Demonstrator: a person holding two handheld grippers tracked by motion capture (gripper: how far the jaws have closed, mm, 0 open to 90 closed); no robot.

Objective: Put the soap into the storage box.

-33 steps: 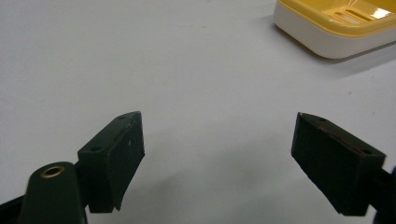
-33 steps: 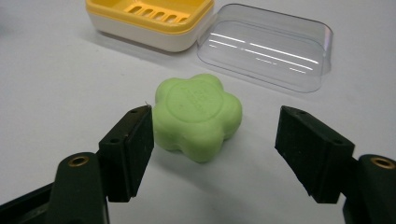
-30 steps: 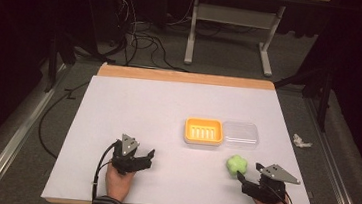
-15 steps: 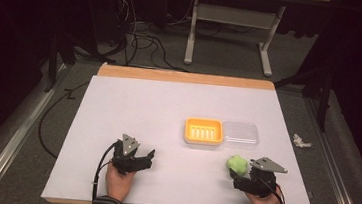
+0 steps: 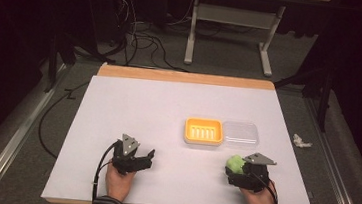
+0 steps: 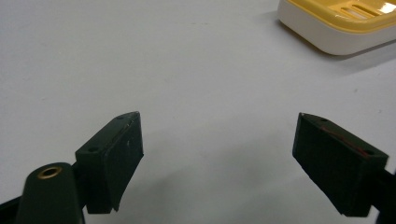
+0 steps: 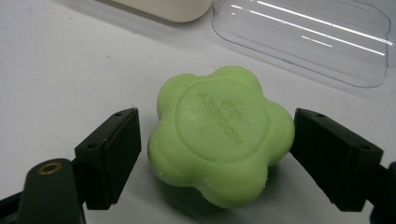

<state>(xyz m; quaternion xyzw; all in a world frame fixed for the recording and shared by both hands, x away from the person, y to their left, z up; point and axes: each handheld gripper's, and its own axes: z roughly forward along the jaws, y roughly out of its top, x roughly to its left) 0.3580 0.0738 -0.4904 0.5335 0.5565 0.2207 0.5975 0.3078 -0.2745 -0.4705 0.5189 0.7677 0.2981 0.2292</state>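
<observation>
- Right gripper (image 7: 217,154) has just been opening; jaws now spread either side of the green soap (image 7: 222,140), which lies flat on the table (image 5: 143,108), near the yellow soap dish (image 5: 204,132).
- Pads look centred on the lobes; closing squarely should avoid slipping.
- Left gripper (image 6: 219,154) spread, nothing between its jaws.

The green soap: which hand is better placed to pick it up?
Right. The right gripper has just opened, its fingers either side of the green soap; the left gripper rests far away.
</observation>
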